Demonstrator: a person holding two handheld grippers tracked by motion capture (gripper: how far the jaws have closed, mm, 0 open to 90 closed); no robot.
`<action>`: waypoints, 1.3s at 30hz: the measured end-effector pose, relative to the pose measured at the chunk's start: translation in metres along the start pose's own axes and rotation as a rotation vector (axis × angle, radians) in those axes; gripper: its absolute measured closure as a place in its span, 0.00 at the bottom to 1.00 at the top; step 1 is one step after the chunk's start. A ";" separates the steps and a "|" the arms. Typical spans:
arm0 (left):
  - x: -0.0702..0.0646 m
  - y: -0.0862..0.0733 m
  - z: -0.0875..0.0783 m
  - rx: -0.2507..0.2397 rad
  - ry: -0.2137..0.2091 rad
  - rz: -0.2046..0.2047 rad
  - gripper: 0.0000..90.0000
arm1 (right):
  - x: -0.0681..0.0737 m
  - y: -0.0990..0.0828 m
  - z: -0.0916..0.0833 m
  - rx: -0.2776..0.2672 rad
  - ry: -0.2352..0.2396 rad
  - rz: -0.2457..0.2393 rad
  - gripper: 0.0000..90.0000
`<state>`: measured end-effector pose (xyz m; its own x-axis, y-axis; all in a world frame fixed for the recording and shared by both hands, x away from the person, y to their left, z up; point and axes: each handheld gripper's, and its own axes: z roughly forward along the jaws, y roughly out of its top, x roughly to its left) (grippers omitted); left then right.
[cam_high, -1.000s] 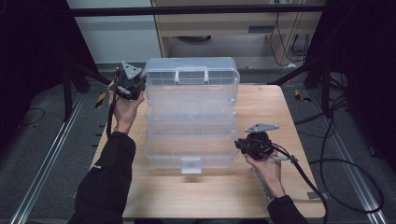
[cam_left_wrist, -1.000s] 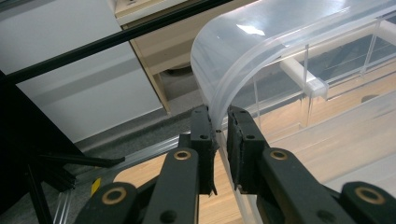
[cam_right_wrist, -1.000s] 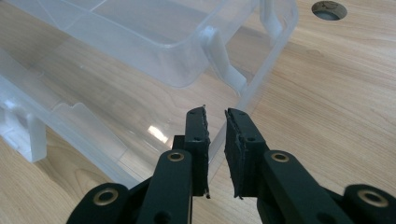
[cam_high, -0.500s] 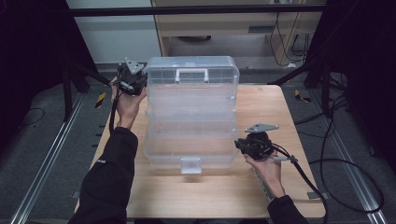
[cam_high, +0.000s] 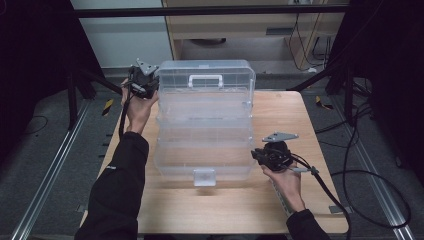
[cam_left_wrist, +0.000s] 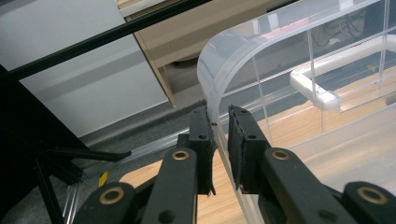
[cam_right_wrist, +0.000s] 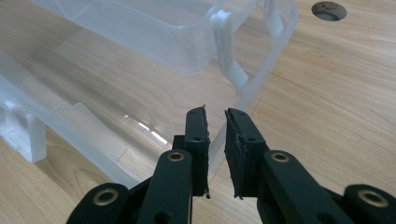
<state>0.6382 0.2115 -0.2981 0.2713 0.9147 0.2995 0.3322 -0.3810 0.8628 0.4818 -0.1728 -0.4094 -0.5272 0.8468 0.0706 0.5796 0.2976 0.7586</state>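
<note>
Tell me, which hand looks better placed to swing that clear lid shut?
Probably the left gripper: its jaws straddle the lid's raised far edge. The right gripper sits at the clear box's low near wall.

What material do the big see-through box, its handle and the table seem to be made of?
The box looks like clear, glossy plastic: the wood shows through its walls, with bright glints. Its handle appears to be white opaque plastic, probably smoother and duller. The table seems to be light wood or a wood-look laminate, matt, with visible grain.

clear box (cam_left_wrist: 299, 70) cut off by right edge in left gripper view (handle (cam_left_wrist: 317, 86) too); pad contact unclear.
</note>
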 end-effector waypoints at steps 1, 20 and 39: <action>0.000 0.001 0.001 0.002 0.001 0.002 0.88 | 0.000 0.000 0.000 0.000 0.000 0.000 0.88; 0.004 0.003 0.019 0.013 -0.006 -0.024 0.89 | 0.000 0.000 0.000 0.000 0.001 0.001 0.88; 0.005 0.008 0.033 0.053 0.000 -0.036 0.89 | 0.000 0.000 0.000 -0.001 -0.005 0.004 0.88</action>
<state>0.6720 0.2085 -0.3035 0.2581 0.9279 0.2692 0.3891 -0.3549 0.8501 0.4818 -0.1723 -0.4094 -0.5220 0.8500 0.0706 0.5809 0.2937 0.7591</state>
